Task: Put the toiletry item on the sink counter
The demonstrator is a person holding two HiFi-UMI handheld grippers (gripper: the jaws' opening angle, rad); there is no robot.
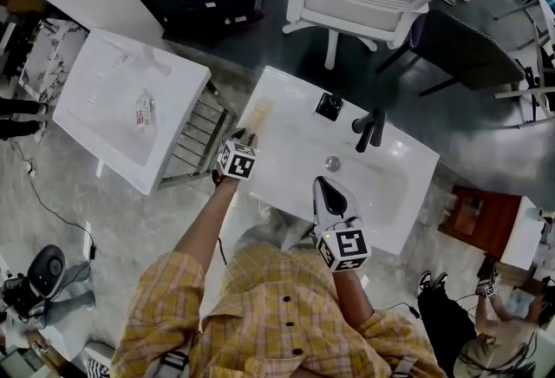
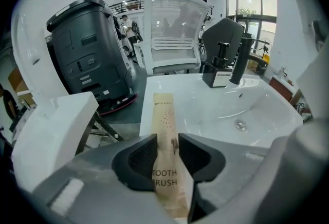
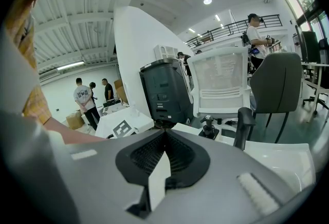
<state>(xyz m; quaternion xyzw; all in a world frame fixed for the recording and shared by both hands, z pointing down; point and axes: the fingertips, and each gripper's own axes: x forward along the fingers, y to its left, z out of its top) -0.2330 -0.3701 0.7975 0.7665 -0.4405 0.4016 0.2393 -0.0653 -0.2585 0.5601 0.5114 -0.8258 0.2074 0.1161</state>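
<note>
Head view: you stand at the front edge of the white table (image 1: pixel 290 129), basin in its middle, black faucet (image 1: pixel 368 129) at the back edge. The toothbrush box (image 1: pixel 258 114) lies lengthwise along the table's left edge, its far end toward the far-left corner. Your left tongs (image 1: pixel 246 140) sit over its near end, angled steeply down.

Left gripper view: the left tongs (image 2: pixel 167 138) stand parted. The tan toothbrush box (image 2: pixel 165 115) runs between the pads (image 2: pixel 141 159) and out beyond them along the table (image 2: pixel 205 95) rim. A thin dark gap shows on the right side, so no squeeze reads.

Right gripper view: the right tongs (image 3: pixel 164 135) have their tips closed together. I see nothing caught in them.

Head view again: the right tongs (image 1: pixel 322 185) are over the front rim, well apart from the box.
</note>
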